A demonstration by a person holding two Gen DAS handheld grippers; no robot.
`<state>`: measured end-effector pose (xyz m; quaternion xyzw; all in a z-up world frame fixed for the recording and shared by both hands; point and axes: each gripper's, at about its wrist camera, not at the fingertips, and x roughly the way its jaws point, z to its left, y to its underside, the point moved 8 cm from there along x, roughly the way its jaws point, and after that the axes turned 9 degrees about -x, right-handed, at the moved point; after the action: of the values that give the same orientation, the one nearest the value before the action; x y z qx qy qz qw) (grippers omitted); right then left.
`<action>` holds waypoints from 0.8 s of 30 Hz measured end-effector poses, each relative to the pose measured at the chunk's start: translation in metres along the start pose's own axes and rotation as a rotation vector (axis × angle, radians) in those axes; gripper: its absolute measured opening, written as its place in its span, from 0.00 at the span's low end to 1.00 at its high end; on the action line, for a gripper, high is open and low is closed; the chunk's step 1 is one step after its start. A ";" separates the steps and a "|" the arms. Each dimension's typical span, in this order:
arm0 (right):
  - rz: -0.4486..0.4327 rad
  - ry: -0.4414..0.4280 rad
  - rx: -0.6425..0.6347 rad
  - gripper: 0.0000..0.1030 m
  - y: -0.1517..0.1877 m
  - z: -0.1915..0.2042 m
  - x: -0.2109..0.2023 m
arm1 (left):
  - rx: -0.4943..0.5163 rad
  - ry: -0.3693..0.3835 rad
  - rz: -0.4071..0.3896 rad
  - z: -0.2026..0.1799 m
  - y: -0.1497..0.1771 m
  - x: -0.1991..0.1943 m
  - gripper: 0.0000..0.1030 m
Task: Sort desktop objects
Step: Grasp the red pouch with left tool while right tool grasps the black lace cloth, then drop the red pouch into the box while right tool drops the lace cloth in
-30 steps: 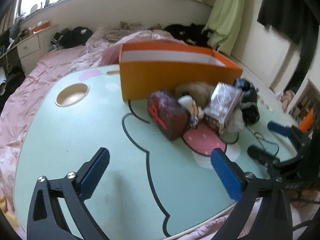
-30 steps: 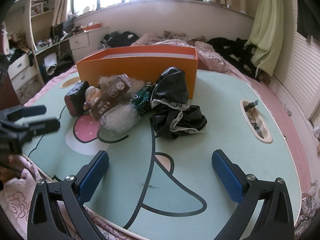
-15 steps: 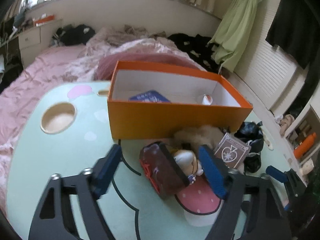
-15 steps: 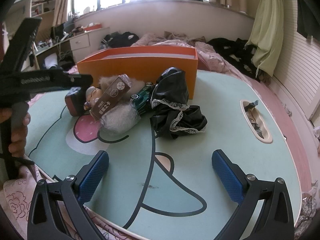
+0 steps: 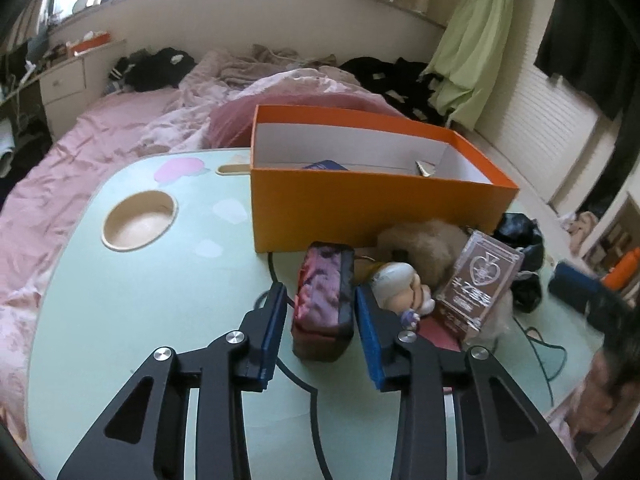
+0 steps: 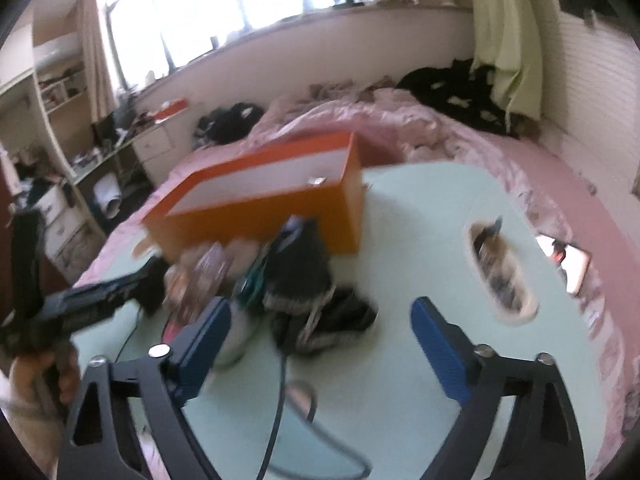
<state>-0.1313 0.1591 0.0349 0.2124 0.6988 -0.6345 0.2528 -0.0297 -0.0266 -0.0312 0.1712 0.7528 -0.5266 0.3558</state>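
The left tongs reach down over the pale green tabletop with a dark red pouch between their 2 blue pads. The jaws are closing on it: the right pad lies against the pouch's black edge, while a thin gap shows on the other side, so a firm clamp cannot be confirmed. The pouch stands on the tabletop, just in front of the orange box and at the left end of a small heap of things.

Beside the pouch lies a small white figurine, touching the right pad's outer side. Next comes a clear card case leaning tilted against a tan furry item, with a black cloth behind it near the box's right corner. The box is open at the top; a blue item and a small shiny scrap lie on its white floor. A round recess is sunk into the tabletop to the left of the box.

The right wrist view is blurred. The right tongs hang above the tabletop with their jaws wide apart and closing, nothing between them; a black lace-edged cloth lies beyond the pads. At the left of this view a hand holds the other tool. A long slot in the tabletop holds small items too blurred to name, and a phone lies on the pink bed beyond the edge.
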 end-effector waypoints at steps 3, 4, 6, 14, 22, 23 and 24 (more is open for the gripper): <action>0.022 0.020 -0.008 0.73 -0.016 0.001 0.011 | 0.024 -0.006 -0.002 -0.005 -0.004 0.004 0.35; 0.048 0.023 -0.016 0.69 -0.015 0.001 0.016 | 0.034 -0.009 0.001 -0.006 -0.006 0.006 0.35; 0.107 0.032 -0.030 0.64 -0.011 0.000 0.027 | 0.050 -0.012 0.020 -0.007 -0.007 0.014 0.35; 0.116 -0.059 0.032 0.33 0.007 -0.003 0.020 | 0.036 0.073 0.033 -0.006 -0.003 0.003 0.28; -0.081 -0.086 0.000 0.32 -0.061 0.005 -0.018 | 0.078 0.142 -0.100 -0.031 -0.054 -0.043 0.28; -0.095 -0.086 -0.012 0.32 -0.075 0.008 -0.015 | 0.079 0.150 -0.113 -0.035 -0.066 -0.042 0.28; -0.102 -0.101 -0.014 0.32 -0.086 0.011 -0.009 | 0.076 0.156 -0.125 -0.039 -0.075 -0.042 0.28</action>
<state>-0.1765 0.1390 0.1067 0.1424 0.6996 -0.6515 0.2564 -0.0625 -0.0153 0.0565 0.1778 0.7668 -0.5613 0.2558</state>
